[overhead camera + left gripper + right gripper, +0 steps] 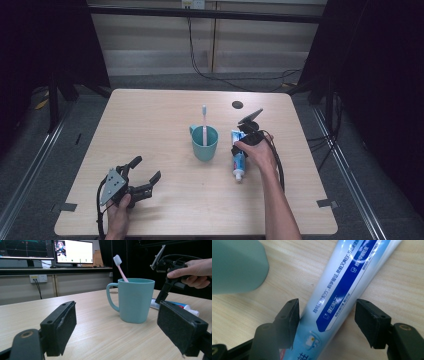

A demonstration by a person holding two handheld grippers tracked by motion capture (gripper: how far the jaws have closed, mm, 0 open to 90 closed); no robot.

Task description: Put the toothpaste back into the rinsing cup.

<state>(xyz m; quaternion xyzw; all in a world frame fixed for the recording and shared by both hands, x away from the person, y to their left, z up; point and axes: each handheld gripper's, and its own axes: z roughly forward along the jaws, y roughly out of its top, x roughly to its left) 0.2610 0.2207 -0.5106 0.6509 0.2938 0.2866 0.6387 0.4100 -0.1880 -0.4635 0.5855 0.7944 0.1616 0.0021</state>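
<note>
- Teal mug (205,143) stands in the middle of the wooden table (165,115); a pink toothbrush (204,125) stands inside it.
- The toothpaste tube (239,159) lies flat just right of the mug.
- The right gripper (327,317) is over the tube, jaws apart on both sides of it; the right-hand pad is clear of the tube.
- The left gripper (145,175), well apart from the mug toward the near left, is spread wide and holds nothing.

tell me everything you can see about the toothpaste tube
The toothpaste tube is soft-looking glossy plastic, white and light blue with a dark blue printed panel and a white cap at the near end. It lies flat on the wooden table, right of the teal mug. The right gripper straddles it, jaws apart; the left pad looks close to its edge.
</note>
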